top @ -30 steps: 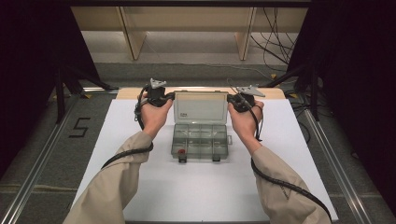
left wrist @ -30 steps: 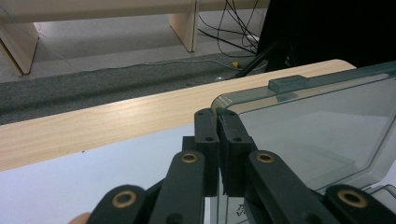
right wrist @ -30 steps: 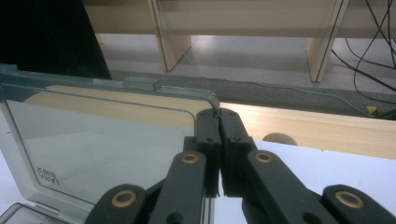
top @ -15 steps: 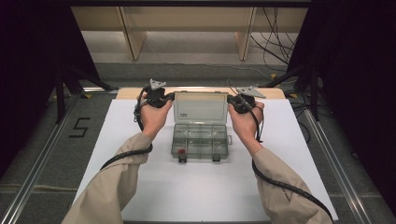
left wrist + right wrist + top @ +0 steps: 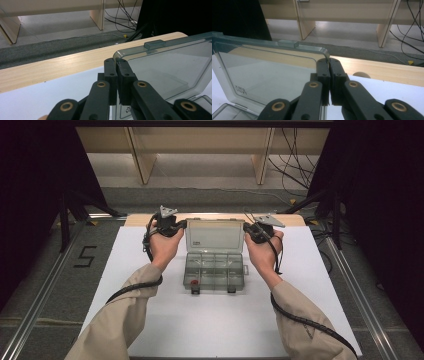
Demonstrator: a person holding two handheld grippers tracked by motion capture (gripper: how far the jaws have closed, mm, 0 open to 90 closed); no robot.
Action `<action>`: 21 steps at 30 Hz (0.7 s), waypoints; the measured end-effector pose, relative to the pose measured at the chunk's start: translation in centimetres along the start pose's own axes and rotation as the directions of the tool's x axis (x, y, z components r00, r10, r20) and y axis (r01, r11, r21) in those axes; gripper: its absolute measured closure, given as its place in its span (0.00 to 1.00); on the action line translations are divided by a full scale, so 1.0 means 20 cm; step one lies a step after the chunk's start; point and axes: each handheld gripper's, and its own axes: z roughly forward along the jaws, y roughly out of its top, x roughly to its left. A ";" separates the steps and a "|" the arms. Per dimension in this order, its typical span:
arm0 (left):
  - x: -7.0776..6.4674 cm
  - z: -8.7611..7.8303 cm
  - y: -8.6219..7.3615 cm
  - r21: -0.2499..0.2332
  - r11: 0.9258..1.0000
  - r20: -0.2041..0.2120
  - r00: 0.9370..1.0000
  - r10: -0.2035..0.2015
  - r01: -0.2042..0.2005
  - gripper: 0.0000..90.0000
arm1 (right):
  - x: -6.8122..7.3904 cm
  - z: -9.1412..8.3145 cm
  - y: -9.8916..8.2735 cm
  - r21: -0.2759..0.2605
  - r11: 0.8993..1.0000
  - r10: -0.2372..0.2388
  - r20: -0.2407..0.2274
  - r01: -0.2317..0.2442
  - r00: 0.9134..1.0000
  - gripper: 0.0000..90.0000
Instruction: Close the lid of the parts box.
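Nothing has shifted since the earlier frames: both of my hands sit where they were, and the clear organizer box (image 5: 214, 270) lies at the same spot in the middle of the white counter (image 5: 150, 320), its lid (image 5: 215, 236) standing up at the same angle.

My left claw (image 5: 183, 224) is pinched on the lid's upper left corner; in the left gripper view the two black jaws meet with the lid's rounded edge (image 5: 120, 53) caught between them. My right claw (image 5: 247, 226) is pinched the same way on the upper right corner, and the right gripper view shows the edge (image 5: 325, 53) nipped between its closed jaws. The lid is held from both sides, upright and leaning slightly away from me.

The tray below is open, split into small compartments, with two dark latches at its near edge and a small red piece (image 5: 194, 282) at the near left. A latch tab (image 5: 154, 44) sits on the lid's top edge.

Beyond the white sheet runs a strip of bare wood (image 5: 140, 219), then grey carpet (image 5: 200, 195) and pale furniture legs (image 5: 139, 155). Cables (image 5: 295, 150) trail at the far right. A "5" (image 5: 84, 256) is marked on the floor to my left. Nothing lies between the claws and the box.
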 end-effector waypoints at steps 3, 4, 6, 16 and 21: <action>0.00 0.00 0.00 -0.001 1.000 0.001 1.000 0.001 -0.001 0.97 | 0.00 -0.01 0.00 -0.001 1.000 -0.011 0.002 0.011 1.000 0.98; 0.00 0.00 0.00 -0.002 1.000 0.001 1.000 0.001 -0.001 0.97 | 0.00 -0.01 0.00 -0.001 1.000 -0.011 0.002 0.011 1.000 0.98; 0.00 -0.01 0.00 -0.004 1.000 0.001 1.000 0.006 -0.006 0.97 | 0.00 -0.01 -0.01 -0.010 1.000 -0.017 0.003 0.017 1.000 0.98; -0.01 -0.02 -0.01 -0.014 1.000 0.005 1.000 0.014 -0.014 0.97 | 0.00 -0.03 -0.02 -0.023 0.999 -0.029 0.000 0.029 1.000 0.98; -0.01 -0.03 -0.02 -0.020 1.000 0.006 1.000 0.020 -0.020 0.97 | 0.01 -0.04 -0.02 -0.015 1.000 -0.018 -0.009 0.018 1.000 0.98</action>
